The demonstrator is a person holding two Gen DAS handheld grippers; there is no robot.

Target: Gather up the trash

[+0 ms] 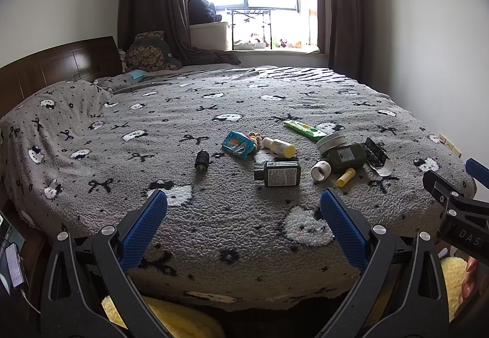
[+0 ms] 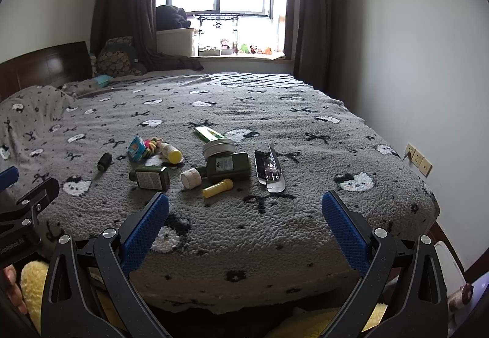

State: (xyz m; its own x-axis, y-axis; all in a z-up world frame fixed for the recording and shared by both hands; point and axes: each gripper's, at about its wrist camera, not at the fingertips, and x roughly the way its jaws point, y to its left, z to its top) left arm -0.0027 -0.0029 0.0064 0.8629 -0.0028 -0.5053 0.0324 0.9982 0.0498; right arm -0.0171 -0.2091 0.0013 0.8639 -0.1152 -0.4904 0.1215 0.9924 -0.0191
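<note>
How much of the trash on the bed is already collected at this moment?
Nothing looks collected yet. Both the left gripper and right gripper are open and hold nothing, short of the pile. Still on the blanket: two dark green bottles, a yellow tube, a black box, a blue packet, a tin and more. No bin shows.

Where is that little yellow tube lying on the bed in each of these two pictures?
Left wrist view: the yellow tube lies right of centre, just in front of the larger dark green bottle.
Right wrist view: the same tube lies left of centre, again in front of that bottle.
Shared landmark: the round metal tin behind the bottle.
</note>
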